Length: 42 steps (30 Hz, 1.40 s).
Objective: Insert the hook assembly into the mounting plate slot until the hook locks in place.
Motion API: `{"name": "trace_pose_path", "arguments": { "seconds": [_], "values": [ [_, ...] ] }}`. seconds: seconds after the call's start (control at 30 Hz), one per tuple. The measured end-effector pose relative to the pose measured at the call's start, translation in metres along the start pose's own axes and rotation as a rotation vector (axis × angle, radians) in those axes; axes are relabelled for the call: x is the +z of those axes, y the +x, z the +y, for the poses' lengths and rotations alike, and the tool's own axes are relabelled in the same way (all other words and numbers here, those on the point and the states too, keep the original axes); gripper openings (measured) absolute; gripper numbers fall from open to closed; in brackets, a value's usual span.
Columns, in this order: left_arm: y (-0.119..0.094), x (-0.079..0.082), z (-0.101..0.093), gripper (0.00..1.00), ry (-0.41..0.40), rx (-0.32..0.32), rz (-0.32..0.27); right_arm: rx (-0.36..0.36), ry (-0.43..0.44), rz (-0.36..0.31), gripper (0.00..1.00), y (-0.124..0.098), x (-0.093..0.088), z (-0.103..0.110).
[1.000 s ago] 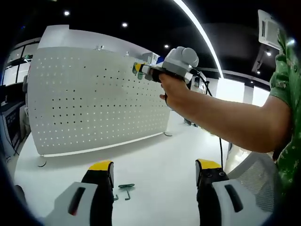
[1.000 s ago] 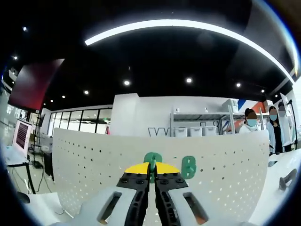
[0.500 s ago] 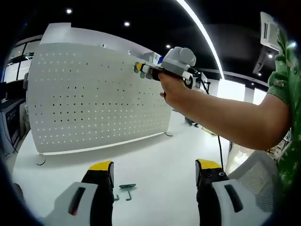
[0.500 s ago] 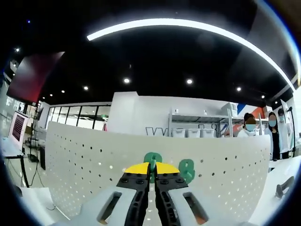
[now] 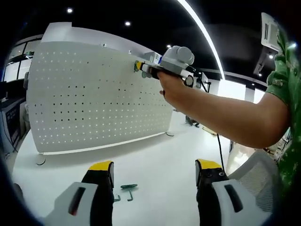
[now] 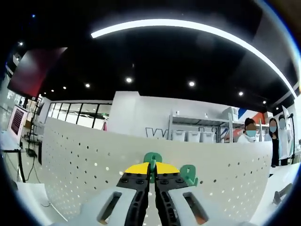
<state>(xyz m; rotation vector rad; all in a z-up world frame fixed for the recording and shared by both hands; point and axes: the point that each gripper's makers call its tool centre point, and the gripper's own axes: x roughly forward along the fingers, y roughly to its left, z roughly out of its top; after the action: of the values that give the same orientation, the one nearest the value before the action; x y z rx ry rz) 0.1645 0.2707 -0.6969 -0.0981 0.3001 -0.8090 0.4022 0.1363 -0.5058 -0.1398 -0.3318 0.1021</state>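
Pinching green hook in closed right gripper jaws at pegboard top edge; left gripper wide open, empty (risk: misaligned peg, hook slipping).

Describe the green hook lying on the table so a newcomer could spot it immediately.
Start at the white pegboard standing on the white table. In front of it, beside the left gripper, lies the small green hook, flat on the table, unlike the hooks up at the board's top edge.

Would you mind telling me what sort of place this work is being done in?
Probably an indoor lab or showroom: a white perforated panel stands on a white table, storage shelves line the back wall, and strip lighting crosses a dark ceiling.
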Motion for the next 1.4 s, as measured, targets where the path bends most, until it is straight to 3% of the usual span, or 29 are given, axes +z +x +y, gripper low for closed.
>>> {"name": "trace_pose_path", "arguments": {
  "seconds": [1.4],
  "values": [
    [0.0013, 0.0001, 0.0012, 0.72, -0.002, 0.001, 0.004, -0.002, -0.008, 0.026, 0.02, 0.0051, -0.0078, -0.0042]
  ]
}}
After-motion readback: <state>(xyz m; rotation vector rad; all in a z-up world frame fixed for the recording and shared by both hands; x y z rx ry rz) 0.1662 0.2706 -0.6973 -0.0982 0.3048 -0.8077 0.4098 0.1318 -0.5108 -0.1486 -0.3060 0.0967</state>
